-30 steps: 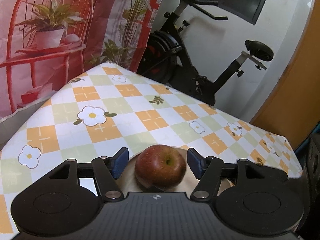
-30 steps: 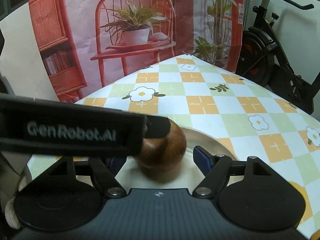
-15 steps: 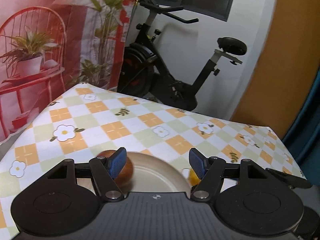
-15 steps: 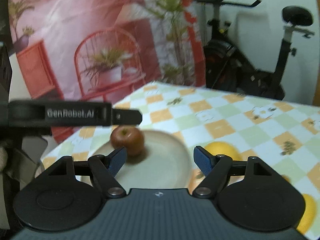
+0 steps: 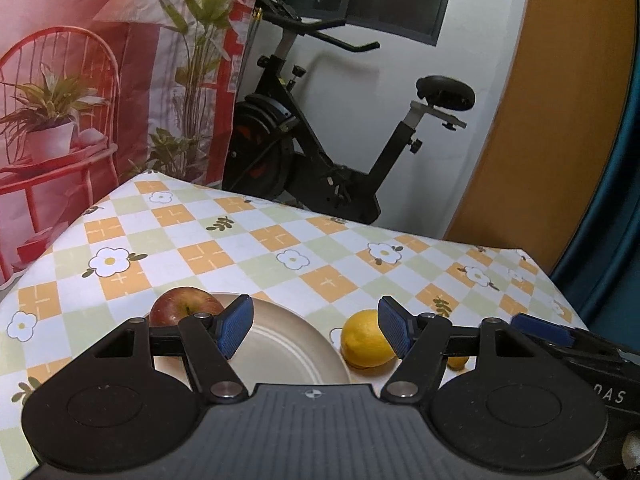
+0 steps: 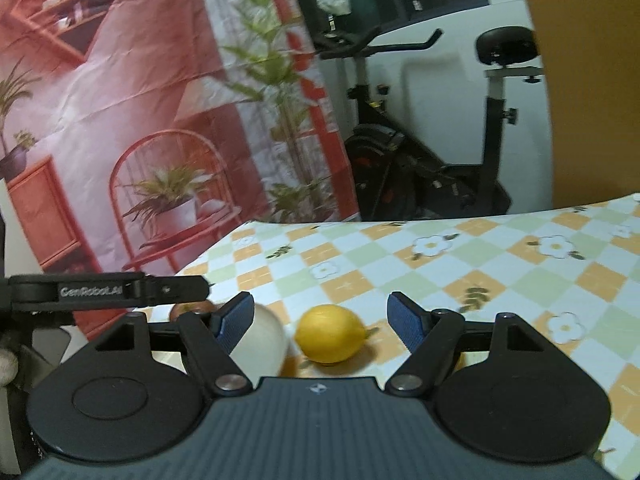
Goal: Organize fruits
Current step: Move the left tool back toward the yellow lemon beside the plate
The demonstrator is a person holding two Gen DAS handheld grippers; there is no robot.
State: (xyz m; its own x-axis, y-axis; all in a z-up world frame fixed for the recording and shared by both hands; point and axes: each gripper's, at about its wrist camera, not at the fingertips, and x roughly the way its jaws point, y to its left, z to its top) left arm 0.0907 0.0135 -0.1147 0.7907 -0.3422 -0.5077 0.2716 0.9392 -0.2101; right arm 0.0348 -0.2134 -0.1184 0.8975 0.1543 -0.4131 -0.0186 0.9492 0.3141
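A red apple (image 5: 185, 307) rests on the left part of a cream plate (image 5: 280, 354) on the chequered tablecloth. A yellow lemon (image 5: 365, 343) lies on the cloth just right of the plate. My left gripper (image 5: 316, 330) is open above the plate, with nothing between its blue pads; the apple is left of them, the lemon partly behind the right pad. In the right wrist view my right gripper (image 6: 320, 322) is open with the lemon (image 6: 331, 333) lying ahead between its fingers, untouched. The plate (image 6: 264, 340) and a sliver of apple (image 6: 191, 309) show behind its left finger.
The other gripper's body (image 5: 580, 354) sits at the right edge of the left wrist view, and the left one's arm (image 6: 108, 290) crosses the right wrist view at the left. An exercise bike (image 5: 320, 148) stands beyond the table's far edge. A printed backdrop (image 5: 100, 80) hangs at left.
Both grippers have drawn back and swung right. The apple, earlier between the left pads, now lies on the plate to their left. The lemon has come into view ahead of the right gripper.
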